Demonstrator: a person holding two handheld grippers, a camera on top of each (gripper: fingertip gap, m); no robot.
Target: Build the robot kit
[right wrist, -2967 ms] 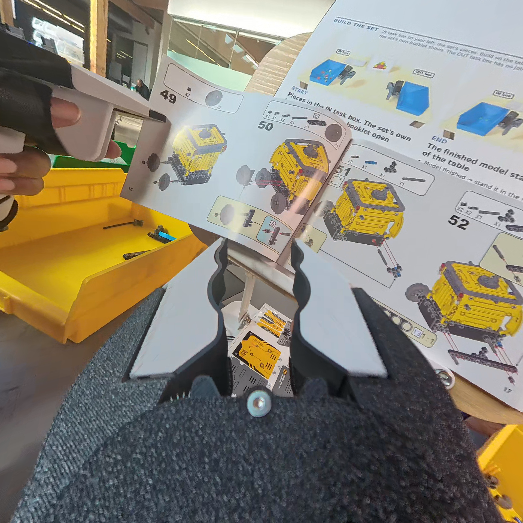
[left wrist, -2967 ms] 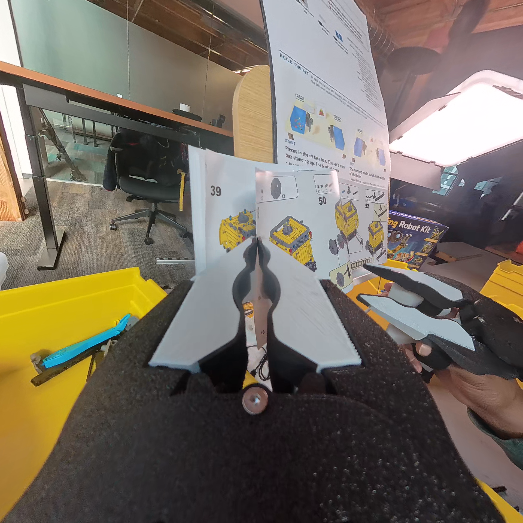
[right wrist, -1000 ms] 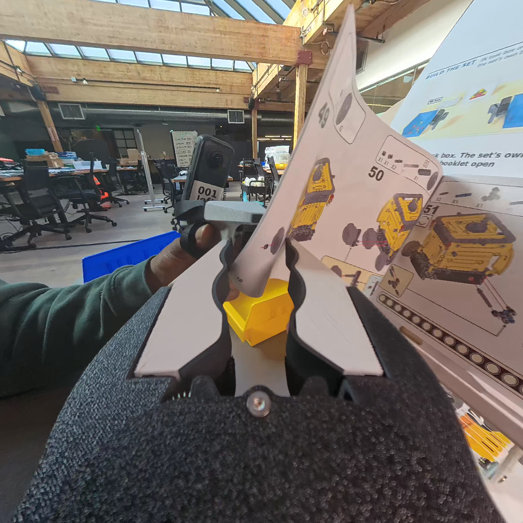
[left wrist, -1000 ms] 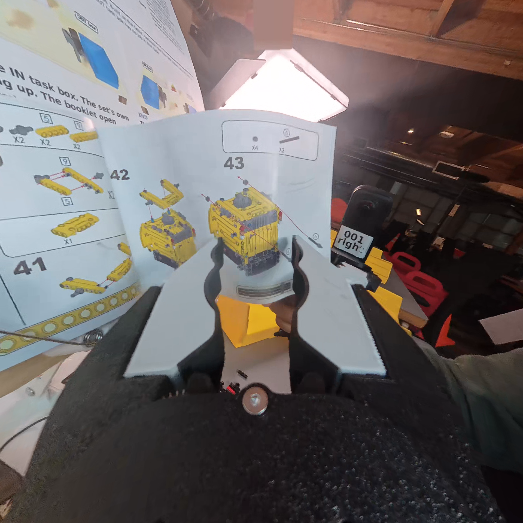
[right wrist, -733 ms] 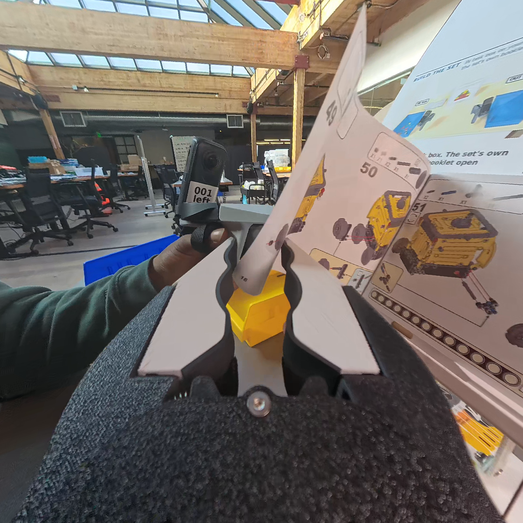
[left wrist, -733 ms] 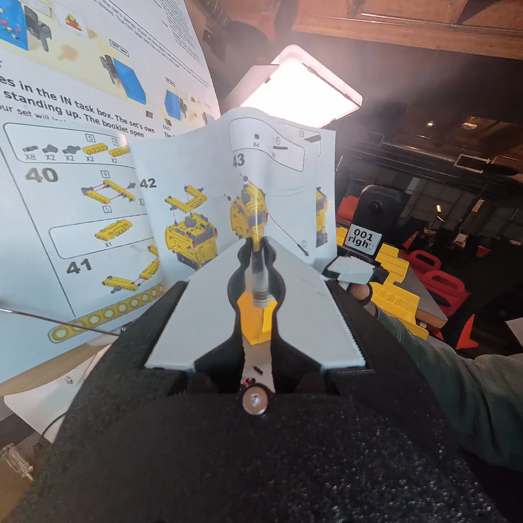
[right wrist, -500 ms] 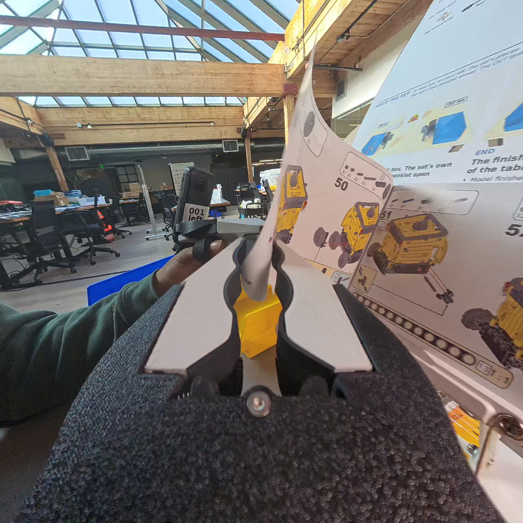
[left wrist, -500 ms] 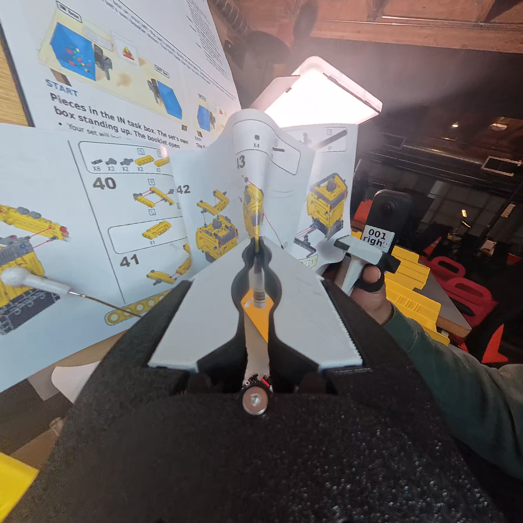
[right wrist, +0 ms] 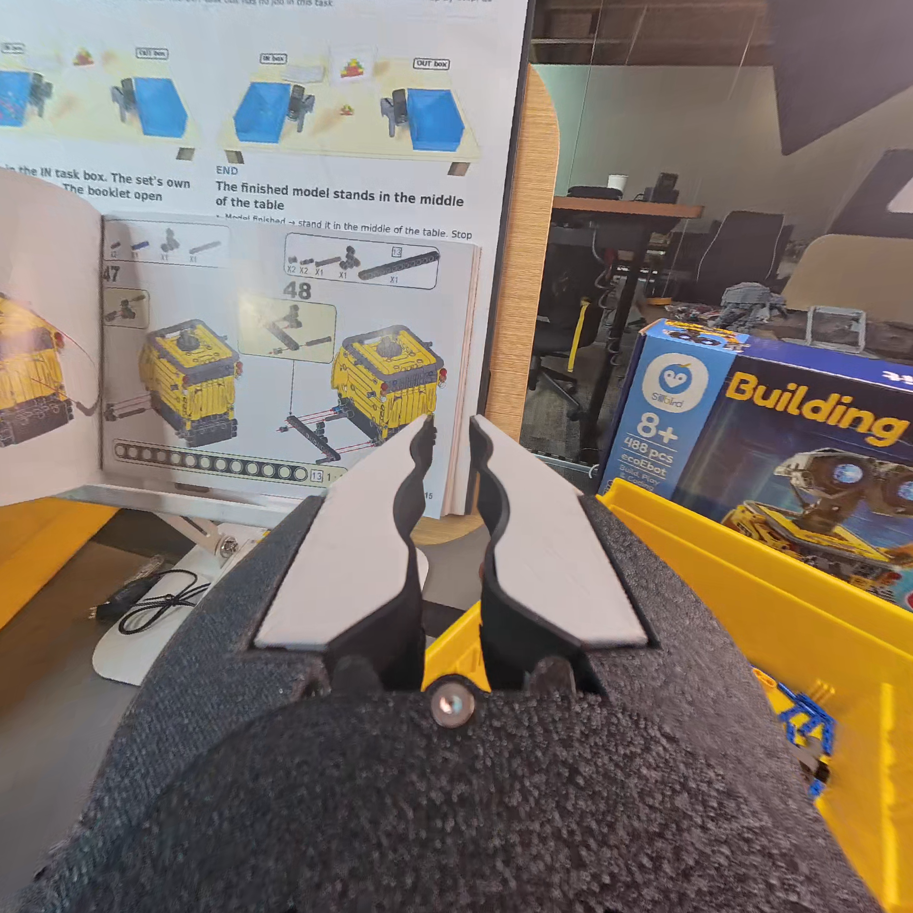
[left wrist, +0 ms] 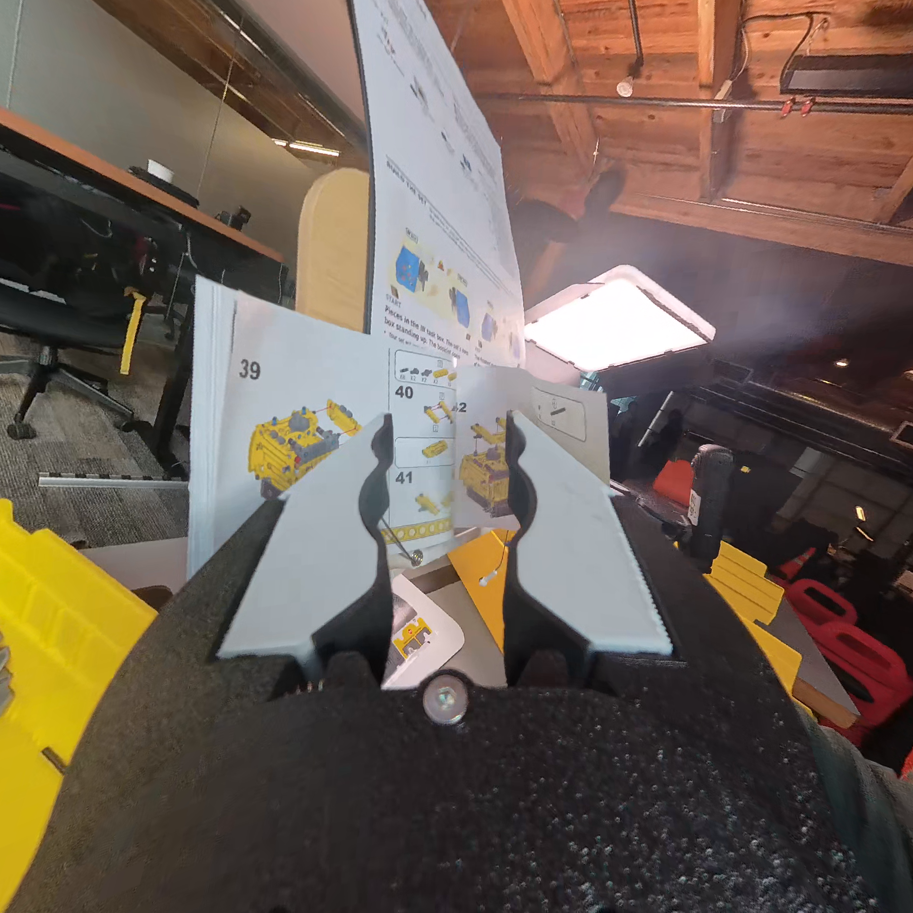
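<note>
**Two open grippers in front of a propped-up instruction booklet**

The left gripper points at an open instruction booklet that stands upright on a metal stand. Its two pale fingers are spread apart with a clear gap between them, and they hold nothing. Through that gap a loose page of the booklet shows, curling forward off the right half of the spread; whether the fingertips touch it cannot be told. Behind the booklet rises a tall white poster with small pictures and print. To the left of the booklet, at the lower edge of the view, sits a yellow bin. To the right of the booklet are more yellow bins, and above them a bright square lamp.

The right gripper points at the right-hand edge of the same booklet. Its fingers are parted by a narrower gap and are empty; the tips lie just in front of the booklet's lower right corner, and contact cannot be judged. A page at the far left of the booklet is blurred. Below the booklet, on the grey bench, lies a coiled black cable on a white base. To the right of the booklet stands a blue toy box showing a yellow robot, resting just behind the wall of a yellow bin.
</note>
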